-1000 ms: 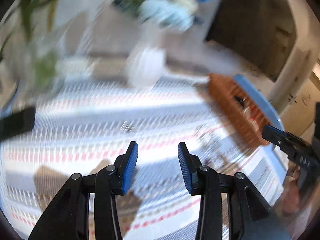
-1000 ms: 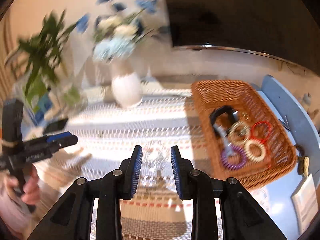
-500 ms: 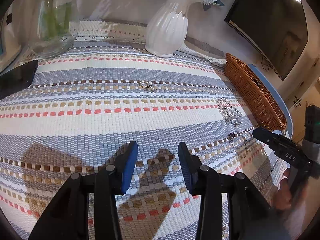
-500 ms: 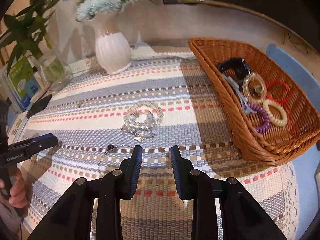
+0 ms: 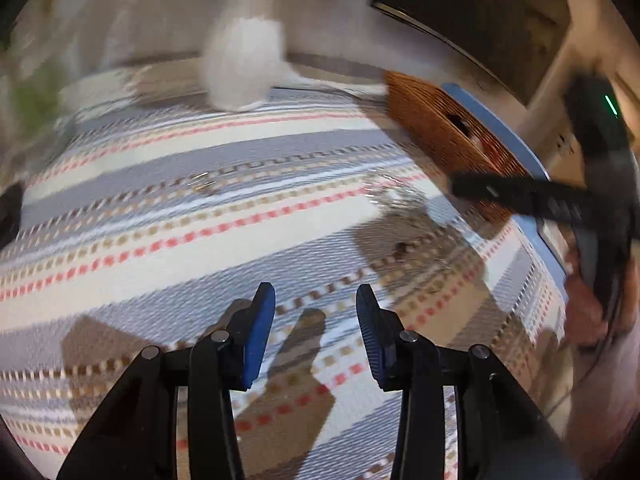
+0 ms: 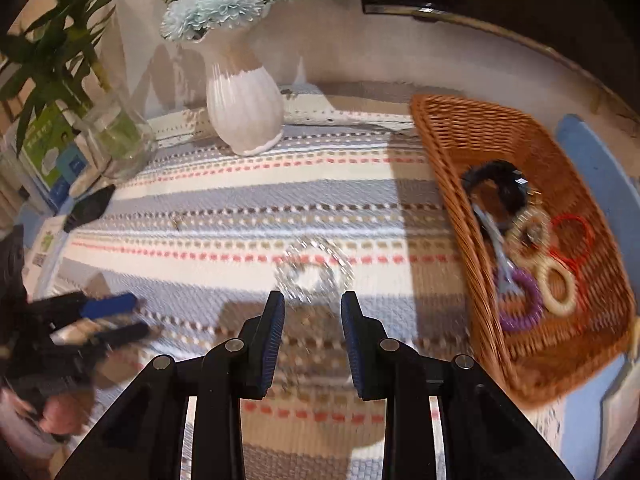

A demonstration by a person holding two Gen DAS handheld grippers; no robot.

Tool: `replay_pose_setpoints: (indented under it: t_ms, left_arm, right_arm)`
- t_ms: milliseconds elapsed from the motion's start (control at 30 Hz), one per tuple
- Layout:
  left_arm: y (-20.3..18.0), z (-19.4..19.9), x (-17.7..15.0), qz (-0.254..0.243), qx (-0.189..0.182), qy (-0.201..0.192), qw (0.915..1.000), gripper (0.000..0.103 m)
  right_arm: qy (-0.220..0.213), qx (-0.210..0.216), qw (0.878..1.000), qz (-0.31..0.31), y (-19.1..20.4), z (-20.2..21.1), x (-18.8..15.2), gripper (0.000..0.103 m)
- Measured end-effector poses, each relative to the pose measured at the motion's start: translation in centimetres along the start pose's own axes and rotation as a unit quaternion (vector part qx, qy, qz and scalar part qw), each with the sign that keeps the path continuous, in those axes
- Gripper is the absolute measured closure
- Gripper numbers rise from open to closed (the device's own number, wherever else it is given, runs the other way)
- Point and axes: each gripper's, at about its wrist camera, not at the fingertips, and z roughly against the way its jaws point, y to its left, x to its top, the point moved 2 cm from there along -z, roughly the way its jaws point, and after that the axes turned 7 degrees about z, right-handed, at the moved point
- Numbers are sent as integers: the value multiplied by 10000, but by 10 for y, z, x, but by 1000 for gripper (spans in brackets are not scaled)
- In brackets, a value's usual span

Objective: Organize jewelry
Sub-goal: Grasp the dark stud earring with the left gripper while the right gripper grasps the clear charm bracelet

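Observation:
A silver beaded bracelet (image 6: 314,274) lies on the striped cloth, just ahead of my open, empty right gripper (image 6: 312,308). It shows blurred in the left wrist view (image 5: 394,196). A wicker basket (image 6: 452,128) at the right holds a black watch (image 6: 500,180), a purple coil (image 6: 520,304), cream rings (image 6: 558,290) and red rings (image 6: 572,232). A small ring (image 6: 176,222) lies on the cloth at the left; it also shows in the left wrist view (image 5: 204,186). A dark pendant (image 5: 400,246) lies ahead of my open, empty left gripper (image 5: 316,308).
A white vase (image 6: 242,108) with flowers stands at the back. A glass jar (image 6: 114,136) with a green plant and a black phone (image 6: 90,206) are at the left. The blue table edge (image 6: 596,160) runs beyond the basket.
My right gripper has moved forward and lower, close to the beaded bracelet. My left gripper has swung; its view is blurred. Both stay open.

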Motion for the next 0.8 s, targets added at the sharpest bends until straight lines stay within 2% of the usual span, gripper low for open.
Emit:
replay_pose_setpoints:
  t_ms: [67, 133, 300, 367, 633, 800]
  left_arm:
    - [-20, -12, 4, -242, -77, 190, 9995, 61]
    - [-37, -29, 8, -457, -117, 381, 9982, 61]
    - [-56, -50, 14, -674, -205, 580, 9958, 68]
    - [-57, -54, 18, -691, -261, 615, 9954, 71]
    - [-60, -58, 22, -843, -231, 580, 9945, 71]
    - [-67, -57, 19, -1085, -163, 544, 9925, 71]
  right_arm:
    - [205, 133, 9997, 58, -8, -15, 16, 75]
    - [429, -27, 9989, 162, -14, -31, 29, 77]
    - [787, 291, 9955, 450, -14, -51, 43, 77]
    - [919, 153, 9938, 607, -12, -60, 45, 77]
    - [1155, 98, 9908, 693, -19, -84, 44, 77]
    - [1013, 45, 9914, 823, -14, -86, 45, 77]
